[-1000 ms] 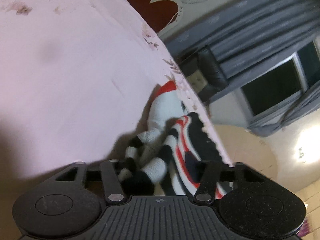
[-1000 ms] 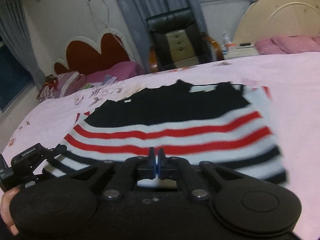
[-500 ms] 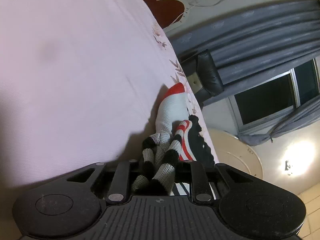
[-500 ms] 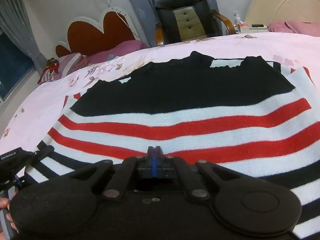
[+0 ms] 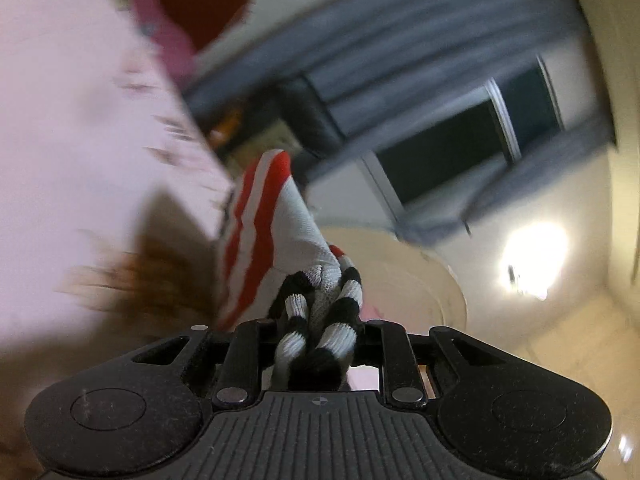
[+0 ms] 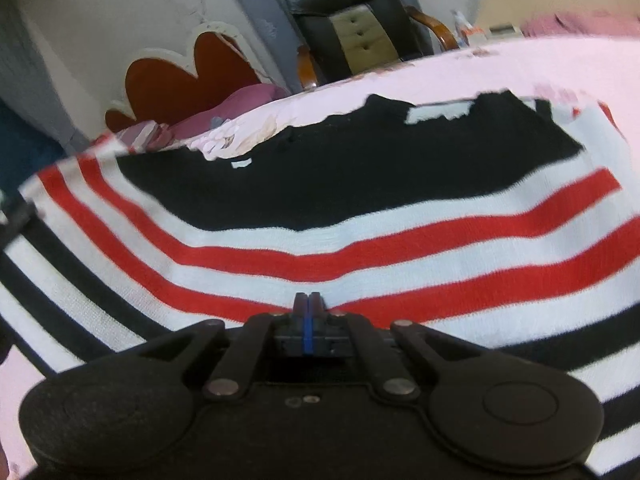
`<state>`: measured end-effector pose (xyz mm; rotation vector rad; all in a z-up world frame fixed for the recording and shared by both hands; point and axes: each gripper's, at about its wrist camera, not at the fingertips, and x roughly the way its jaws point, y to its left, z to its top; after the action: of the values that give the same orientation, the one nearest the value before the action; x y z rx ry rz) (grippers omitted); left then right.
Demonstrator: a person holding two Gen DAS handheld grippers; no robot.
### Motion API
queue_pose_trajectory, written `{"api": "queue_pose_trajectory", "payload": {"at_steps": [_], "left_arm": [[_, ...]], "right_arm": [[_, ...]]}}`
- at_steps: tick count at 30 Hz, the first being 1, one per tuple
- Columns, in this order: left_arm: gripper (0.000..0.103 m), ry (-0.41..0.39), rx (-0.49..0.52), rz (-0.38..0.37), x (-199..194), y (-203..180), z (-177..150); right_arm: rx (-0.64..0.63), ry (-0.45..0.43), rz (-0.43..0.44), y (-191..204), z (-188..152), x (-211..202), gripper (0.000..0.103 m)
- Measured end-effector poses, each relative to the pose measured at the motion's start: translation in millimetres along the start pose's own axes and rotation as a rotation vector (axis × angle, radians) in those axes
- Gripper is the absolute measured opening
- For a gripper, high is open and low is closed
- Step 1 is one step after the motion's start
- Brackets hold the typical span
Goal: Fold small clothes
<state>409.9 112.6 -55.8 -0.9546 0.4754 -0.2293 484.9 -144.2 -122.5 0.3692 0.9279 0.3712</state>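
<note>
Left gripper (image 5: pixel 316 344) clamps a bunched black-and-white ribbed edge of the striped sweater (image 6: pixel 320 232), its jaws having just closed on the knit, lifting cloth toward twelve o'clock. Right gripper (image 6: pixel 307 308), jaws pressed together with nothing visible between them, rests at six o'clock over the sweater's red stripes. The soft knit lies mostly flat on the pink bedsheet (image 6: pixel 540 60); folding looks barely begun.

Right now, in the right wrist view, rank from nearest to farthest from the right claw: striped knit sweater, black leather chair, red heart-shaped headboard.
1. Striped knit sweater, directly under the right claw.
2. Red heart-shaped headboard, upper left.
3. Black leather chair, top centre, beyond the bed.
</note>
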Motion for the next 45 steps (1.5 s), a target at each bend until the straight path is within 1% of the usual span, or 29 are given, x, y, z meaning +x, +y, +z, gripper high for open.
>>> {"api": "queue_pose_trajectory", "payload": {"at_steps": [1, 3, 4, 5, 8, 10, 11, 12, 13, 14, 15, 16, 17, 19, 20, 22, 24, 25, 26, 27, 29, 33, 34, 36, 37, 39, 41, 43, 45], "left_arm": [[0.021, 0.027, 0.047, -0.004, 11, -18, -5], [0.021, 0.092, 0.128, -0.002, 36, -47, -21], [0.021, 0.128, 0.15, 0.003, 49, -56, -29], [0.021, 0.171, 0.168, 0.009, 64, -63, -41], [0.021, 0.295, 0.204, 0.034, 106, -72, -82], [0.021, 0.389, 0.244, 0.082, 132, -73, -112], [0.021, 0.413, 0.265, 0.104, 140, -73, -123], [0.021, 0.414, 0.3, 0.126, 145, -74, -136], [0.026, 0.394, 0.335, 0.131, 143, -79, -141], [0.047, 0.39, 0.351, 0.126, 141, -85, -143], [0.062, 0.404, 0.334, 0.087, 135, -91, -141], [0.078, 0.416, 0.324, 0.04, 128, -97, -138], [0.079, 0.41, 0.341, 0.013, 119, -103, -134], [0.078, 0.365, 0.405, -0.032, 89, -112, -120], [0.078, 0.335, 0.404, -0.039, 75, -109, -108], [0.078, 0.247, 0.373, 0.009, 53, -90, -78], [0.078, 0.182, 0.359, 0.102, 36, -66, -58], [0.078, 0.179, 0.318, 0.147, 33, -49, -45], [0.078, 0.186, 0.289, 0.166, 33, -39, -38], [0.078, 0.19, 0.276, 0.198, 33, -27, -32], [0.078, 0.208, 0.301, 0.246, 37, -17, -32], [0.078, 0.25, 0.333, 0.283, 60, -13, -42], [0.078, 0.249, 0.337, 0.285, 66, -8, -45], [0.078, 0.251, 0.324, 0.285, 71, -4, -46], [0.078, 0.254, 0.32, 0.285, 72, -2, -47], [0.078, 0.258, 0.325, 0.29, 81, 1, -49], [0.078, 0.248, 0.332, 0.289, 80, 0, -46], [0.078, 0.234, 0.328, 0.277, 83, 0, -42], [0.078, 0.232, 0.331, 0.269, 90, -3, -40]], "right_arm": [[0.049, -0.008, 0.0, -6, 2, -7, 0.0], [0.148, -0.076, -0.019, -24, 2, -32, 0.0], [0.201, -0.114, -0.024, -37, 1, -48, 0.009], [0.237, -0.146, -0.035, -49, -1, -62, 0.009], [0.343, -0.235, -0.052, -92, -8, -110, 0.009], [0.389, -0.263, -0.067, -114, -12, -136, 0.011], [0.408, -0.272, -0.07, -124, -14, -148, 0.013], [0.421, -0.279, -0.067, -132, -16, -159, 0.013], [0.431, -0.286, -0.058, -138, -18, -169, 0.017], [0.438, -0.291, -0.046, -144, -21, -177, 0.023], [0.447, -0.293, -0.033, -148, -23, -183, 0.026], [0.456, -0.294, -0.023, -150, -25, -185, 0.033], [0.464, -0.296, -0.009, -151, -25, -186, 0.041], [0.471, -0.287, 0.027, -149, -26, -182, 0.043], [0.465, -0.273, 0.042, -145, -24, -178, 0.043], [0.433, -0.233, 0.069, -132, -19, -168, 0.043], [0.402, -0.186, 0.096, -120, -11, -151, 0.048], [0.397, -0.165, 0.104, -117, -8, -144, 0.058], [0.396, -0.15, 0.111, -114, -5, -138, 0.064], [0.396, -0.133, 0.121, -113, -1, -129, 0.064], [0.412, -0.106, 0.13, -113, 5, -114, 0.064], [0.478, -0.042, 0.158, -124, 15, -86, 0.064], [0.477, -0.031, 0.164, -125, 19, -80, 0.063], [0.444, 0.013, 0.196, -121, 26, -67, 0.056], [0.41, 0.032, 0.176, -114, 28, -62, 0.048], [0.32, 0.048, 0.113, -102, 32, -55, 0.04], [0.21, 0.039, 0.075, -88, 35, -57, 0.021], [0.086, -0.006, 0.045, -71, 35, -67, 0.017], [-0.045, -0.085, 0.018, -53, 31, -86, 0.017]]}}
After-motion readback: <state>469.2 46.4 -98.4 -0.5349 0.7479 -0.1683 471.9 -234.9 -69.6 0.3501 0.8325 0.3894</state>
